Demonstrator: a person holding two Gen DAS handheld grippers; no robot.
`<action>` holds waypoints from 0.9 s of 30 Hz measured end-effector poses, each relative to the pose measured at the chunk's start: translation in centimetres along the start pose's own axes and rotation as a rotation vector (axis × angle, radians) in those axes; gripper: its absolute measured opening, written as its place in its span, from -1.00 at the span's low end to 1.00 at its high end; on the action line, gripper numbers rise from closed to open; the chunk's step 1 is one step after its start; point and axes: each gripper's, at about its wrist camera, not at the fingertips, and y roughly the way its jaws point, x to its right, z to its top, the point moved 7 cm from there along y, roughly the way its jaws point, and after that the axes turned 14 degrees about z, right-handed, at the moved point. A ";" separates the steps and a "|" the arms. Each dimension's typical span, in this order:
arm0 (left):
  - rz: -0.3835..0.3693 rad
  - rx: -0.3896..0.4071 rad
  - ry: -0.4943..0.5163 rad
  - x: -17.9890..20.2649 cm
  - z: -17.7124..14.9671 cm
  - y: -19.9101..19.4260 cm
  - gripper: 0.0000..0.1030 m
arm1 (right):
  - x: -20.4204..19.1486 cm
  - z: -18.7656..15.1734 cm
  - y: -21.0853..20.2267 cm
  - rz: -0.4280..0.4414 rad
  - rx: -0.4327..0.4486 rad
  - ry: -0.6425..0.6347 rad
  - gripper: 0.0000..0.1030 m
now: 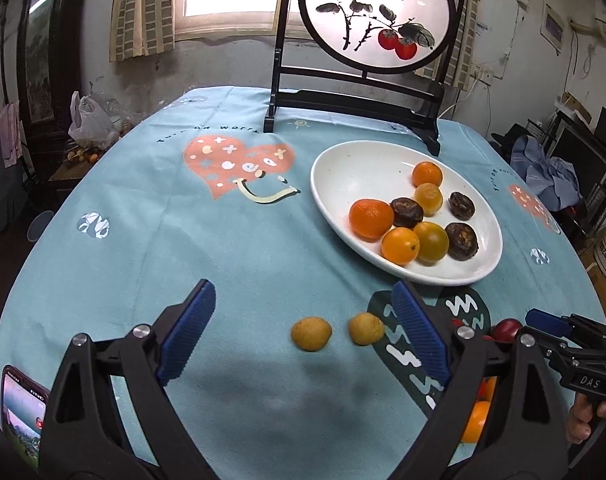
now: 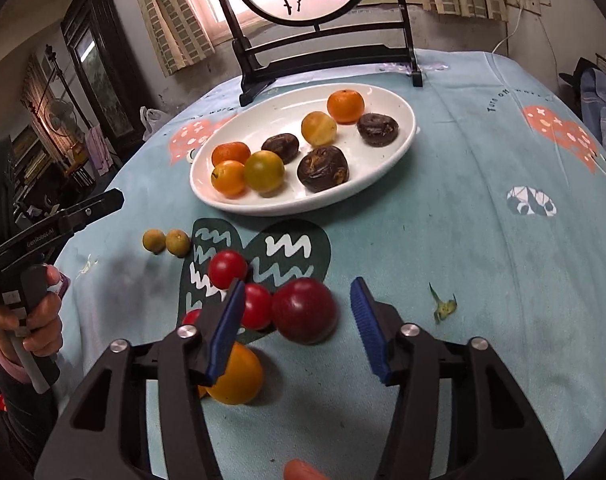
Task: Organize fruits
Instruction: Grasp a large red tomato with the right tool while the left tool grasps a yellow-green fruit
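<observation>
Right claw (image 2: 297,334) hangs spread around the round dark-red plum (image 2: 305,310), left claw (image 1: 303,334) spread, empty; that plum could roll off.

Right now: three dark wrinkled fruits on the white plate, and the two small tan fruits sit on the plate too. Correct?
Partly. The three dark fruits are on the white plate, but the two small tan fruits lie on the tablecloth in front of it, as the left wrist view shows.
</observation>
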 end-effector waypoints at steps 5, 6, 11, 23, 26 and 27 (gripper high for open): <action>0.009 -0.005 0.003 -0.1 -0.1 0.1 0.78 | 0.4 -0.3 0.1 -0.013 -0.013 0.008 -0.03; 0.009 -0.008 0.003 -0.1 -0.1 0.1 0.78 | 0.5 -0.3 0.1 -0.020 -0.020 0.010 -0.03; 0.011 -0.025 0.001 -0.2 -0.3 0.5 0.78 | 0.5 -0.7 0.5 -0.032 -0.045 0.005 -0.03; 0.028 -0.030 -0.038 -1.8 -0.1 0.6 0.78 | 0.3 -1.3 1.5 -0.018 -0.074 -0.006 -0.21; 0.035 -0.027 -0.035 -2.0 0.0 0.6 0.78 | 0.5 -1.3 1.6 -0.014 -0.070 -0.001 -0.25; 0.043 -0.023 -0.031 -2.1 0.0 0.6 0.78 | 0.5 -1.3 1.6 -0.011 -0.069 0.002 -0.25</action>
